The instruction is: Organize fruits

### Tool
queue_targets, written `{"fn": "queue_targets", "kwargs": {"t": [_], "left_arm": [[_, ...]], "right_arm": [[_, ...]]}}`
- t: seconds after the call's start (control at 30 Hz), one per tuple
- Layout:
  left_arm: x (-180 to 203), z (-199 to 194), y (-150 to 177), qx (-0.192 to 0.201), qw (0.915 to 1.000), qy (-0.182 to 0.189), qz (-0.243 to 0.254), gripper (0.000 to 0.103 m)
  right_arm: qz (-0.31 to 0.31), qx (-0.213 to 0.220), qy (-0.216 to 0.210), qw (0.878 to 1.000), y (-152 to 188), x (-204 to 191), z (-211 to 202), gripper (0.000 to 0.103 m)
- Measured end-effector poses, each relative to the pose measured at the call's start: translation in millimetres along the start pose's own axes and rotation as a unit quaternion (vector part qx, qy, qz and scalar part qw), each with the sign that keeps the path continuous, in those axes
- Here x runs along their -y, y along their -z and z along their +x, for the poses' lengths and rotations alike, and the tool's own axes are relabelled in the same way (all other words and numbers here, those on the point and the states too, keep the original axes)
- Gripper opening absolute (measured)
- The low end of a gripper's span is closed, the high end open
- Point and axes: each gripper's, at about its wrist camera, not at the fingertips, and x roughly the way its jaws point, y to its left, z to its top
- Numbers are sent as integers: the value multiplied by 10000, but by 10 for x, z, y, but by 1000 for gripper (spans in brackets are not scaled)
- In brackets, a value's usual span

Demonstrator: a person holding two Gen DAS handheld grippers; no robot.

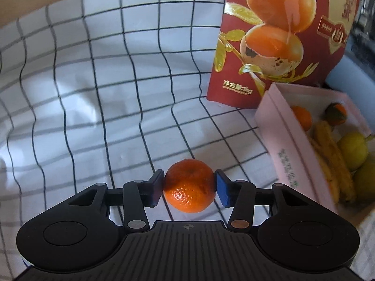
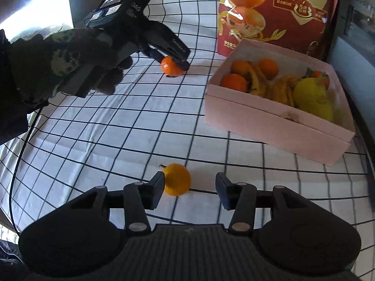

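Note:
A mandarin [image 1: 189, 187] rests on the checked cloth between the pads of my left gripper [image 1: 188, 187], and both pads touch its sides. The right wrist view shows that same gripper [image 2: 174, 64], held by a gloved hand [image 2: 70, 56], down on the mandarin [image 2: 170, 68]. My right gripper [image 2: 188, 188] is open low over the cloth. A small yellow-orange fruit [image 2: 177, 179] with a stem lies against its left finger, with a wide gap to the right finger. The pink box [image 2: 269, 121] holds mandarins, bananas and yellow-green fruit.
A tall red printed bag [image 1: 276, 46] stands behind the pink box [image 1: 286, 145] at the right. The white cloth with black grid lines [image 1: 105, 82] is wrinkled. A dark cable [image 2: 18, 145] trails at the left, and dark furniture lies beyond the box.

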Motion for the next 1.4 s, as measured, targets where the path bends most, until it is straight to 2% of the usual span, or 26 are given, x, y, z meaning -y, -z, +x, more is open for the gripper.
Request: {"fn": "queue_targets", "kwargs": {"t": [0.2, 0.3, 0.5, 0.57, 0.63, 0.8, 1.0, 1.13, 1.2, 1.4], "left_arm": [[84, -486, 448, 83, 9966, 695, -434, 52], [121, -717, 799, -6, 9893, 1206, -816, 52], [102, -899, 1322, -261, 9755, 1718, -1347, 52], [73, -936, 1402, -221, 9758, 1678, -1384, 52], [20, -963, 1472, -203, 9760, 1608, -1453, 52], [-216, -1014, 1613, -176, 9758, 1350, -1714, 53], [-553, -1115, 1719, 18, 9708, 1143, -2108, 53], [-722, -1202, 1768, 166, 9654, 1137, -2340, 55], [-749, -1236, 1759, 216, 9658, 1116, -2329, 53], [-825, -1301, 1765, 269, 9686, 1015, -2255, 54]], "right_arm": [[61, 85, 46, 9999, -25, 13, -51, 53], [75, 60, 25, 10000, -31, -50, -8, 53], [-154, 31, -67, 9999, -8, -308, 72, 53], [-294, 68, -21, 9995, 7, -405, 89, 61], [-482, 130, 40, 9987, 6, -501, 95, 64], [-1061, 213, 103, 9941, -67, -714, 142, 64], [-1298, 181, -38, 9914, -125, -870, 201, 64], [-1446, 169, -93, 9893, -132, -979, 227, 64], [-1475, 183, -134, 9888, -136, -1018, 230, 64], [-1541, 182, -185, 9877, -134, -1117, 249, 64]]}}
